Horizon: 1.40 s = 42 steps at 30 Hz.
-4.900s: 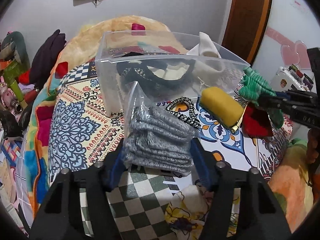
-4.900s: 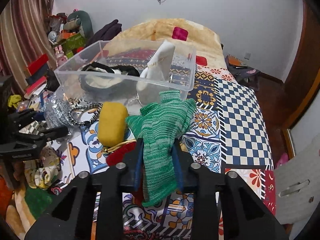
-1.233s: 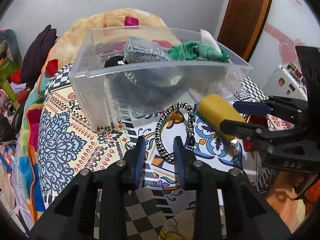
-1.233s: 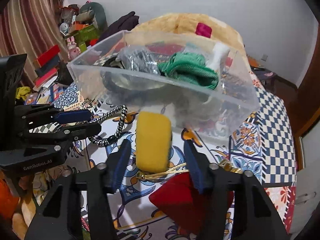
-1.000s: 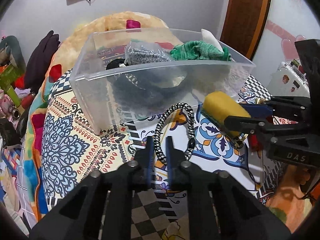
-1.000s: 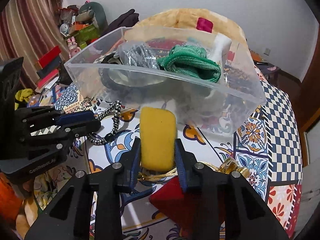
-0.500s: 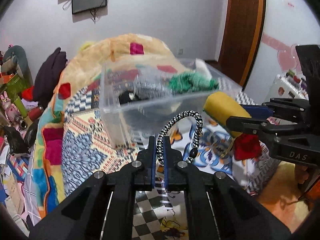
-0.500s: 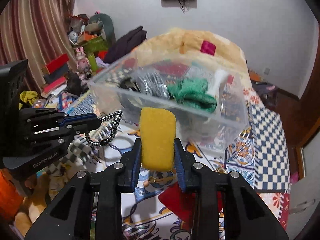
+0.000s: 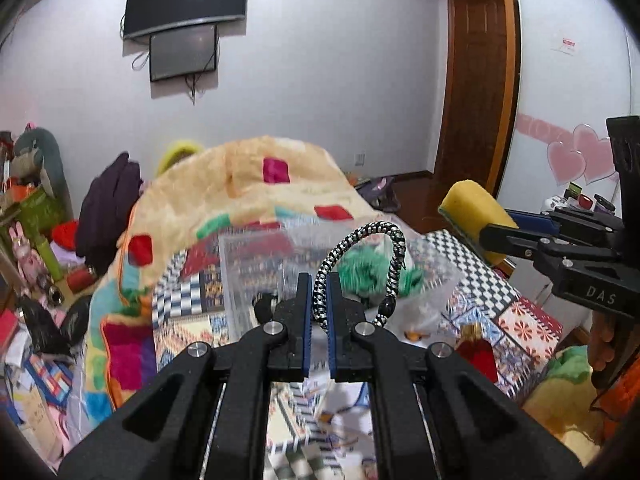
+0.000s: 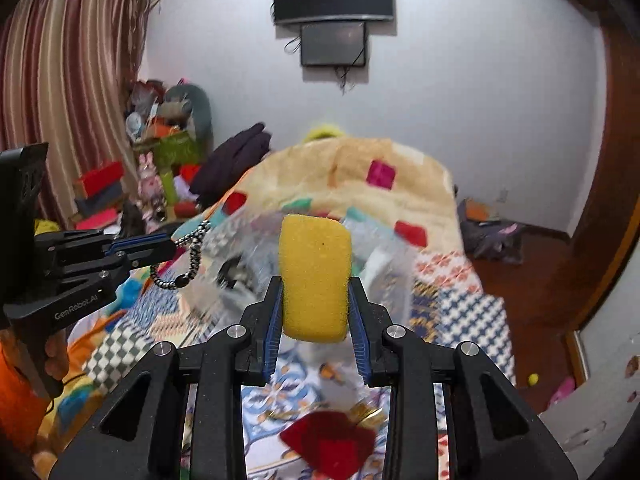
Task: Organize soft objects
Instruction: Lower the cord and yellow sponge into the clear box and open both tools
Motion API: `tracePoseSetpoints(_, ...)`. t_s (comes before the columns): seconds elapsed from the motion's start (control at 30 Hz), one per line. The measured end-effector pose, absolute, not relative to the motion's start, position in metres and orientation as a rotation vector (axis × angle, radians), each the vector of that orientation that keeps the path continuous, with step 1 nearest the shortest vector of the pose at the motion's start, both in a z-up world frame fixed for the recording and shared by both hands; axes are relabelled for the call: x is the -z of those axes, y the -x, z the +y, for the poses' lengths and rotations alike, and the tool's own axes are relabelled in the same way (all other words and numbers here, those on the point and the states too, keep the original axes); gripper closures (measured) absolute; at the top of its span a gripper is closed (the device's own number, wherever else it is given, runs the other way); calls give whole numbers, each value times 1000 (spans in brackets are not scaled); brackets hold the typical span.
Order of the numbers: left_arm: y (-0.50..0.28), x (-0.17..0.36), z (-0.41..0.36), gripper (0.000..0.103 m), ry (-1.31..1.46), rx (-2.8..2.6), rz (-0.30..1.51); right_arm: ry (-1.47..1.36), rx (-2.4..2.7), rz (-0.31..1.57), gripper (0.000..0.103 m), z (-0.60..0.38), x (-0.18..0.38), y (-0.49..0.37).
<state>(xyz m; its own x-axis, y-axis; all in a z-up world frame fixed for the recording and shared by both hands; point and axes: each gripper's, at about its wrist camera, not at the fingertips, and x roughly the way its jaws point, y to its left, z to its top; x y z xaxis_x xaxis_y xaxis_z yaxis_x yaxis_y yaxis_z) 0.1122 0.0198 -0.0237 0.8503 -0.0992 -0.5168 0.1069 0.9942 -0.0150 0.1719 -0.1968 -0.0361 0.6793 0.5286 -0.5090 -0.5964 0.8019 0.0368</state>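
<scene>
Both grippers are up in the air over the bed. The left gripper (image 9: 319, 280) pinches a black-and-white cord loop (image 9: 362, 264), the right gripper (image 10: 315, 292) squeezes a yellow sponge (image 10: 315, 276). Beyond them sits a clear bin (image 9: 256, 276) — blurred, apparently holding something green (image 9: 362, 276).

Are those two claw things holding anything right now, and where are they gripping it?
Yes. The left gripper pinches one side of the black-and-white cord loop. The right gripper squeezes the lower part of the yellow sponge.
</scene>
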Motion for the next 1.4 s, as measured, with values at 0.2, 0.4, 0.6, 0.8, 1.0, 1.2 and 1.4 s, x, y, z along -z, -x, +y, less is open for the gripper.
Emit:
tracePoseSetpoints(0.2,-143,20,12,98,-23,111,538,101,-587,530,75,-199,36,-192)
tracePoseSetpoints(0.4,-173,37,6,98,-20,123,610,76,-562,596,75,-193,54,-216)
tracePoseSetpoints(0.6,-201,63,0,98,-57,94,681,84,-554,674,75,-185,77,-234)
tracePoseSetpoints(0.8,-218,86,-4,98,-82,78,740,114,-543,724,75,-180,91,-242)
tracePoseSetpoints(1.0,-220,90,2,97,-51,92,761,137,-551,736,74,-180,92,-242)
tracePoseSetpoints(1.2,-209,80,8,85,-22,110,753,127,-566,757,64,-184,91,-243)
tracePoseSetpoints(1.4,-181,57,14,63,-5,108,691,116,-566,704,48,-192,73,-230)
